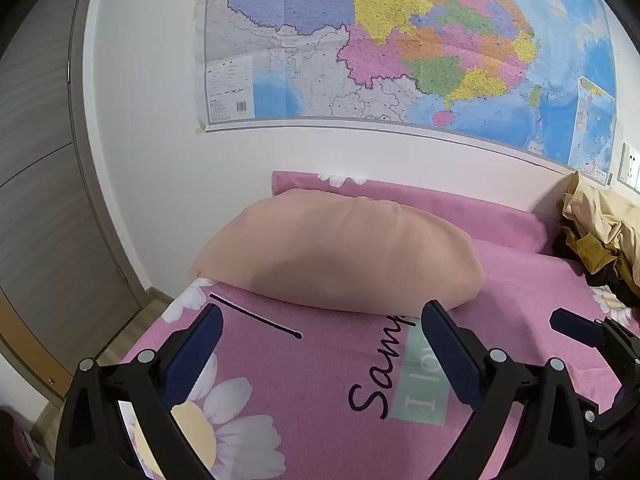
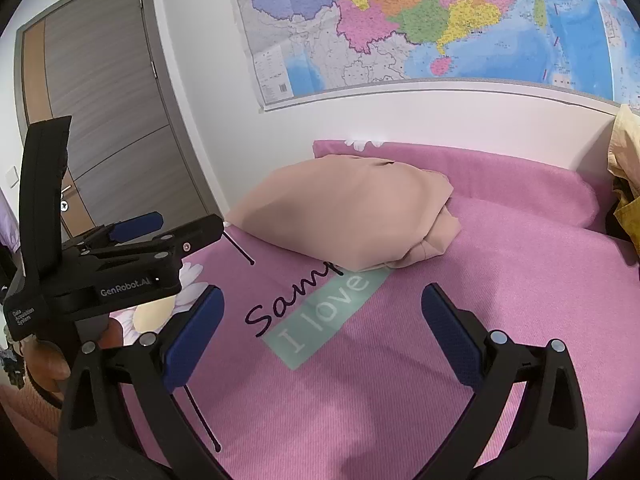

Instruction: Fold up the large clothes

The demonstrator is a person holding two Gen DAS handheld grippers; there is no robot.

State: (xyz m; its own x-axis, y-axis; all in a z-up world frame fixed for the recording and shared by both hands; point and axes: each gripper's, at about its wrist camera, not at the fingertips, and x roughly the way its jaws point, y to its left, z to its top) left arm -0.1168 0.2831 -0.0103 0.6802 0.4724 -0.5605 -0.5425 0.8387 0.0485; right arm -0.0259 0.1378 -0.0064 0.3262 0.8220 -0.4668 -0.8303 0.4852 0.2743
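Observation:
A folded peach-coloured garment lies as a thick bundle on the pink bed sheet; it also shows in the right wrist view. My left gripper is open and empty, just in front of the bundle and above the sheet. My right gripper is open and empty, a little nearer than the bundle over the sheet's printed lettering. The left gripper's body shows at the left of the right wrist view.
A heap of unfolded yellow and dark clothes lies at the far right of the bed. A pink pillow lies along the white wall under a large map. A grey door stands on the left.

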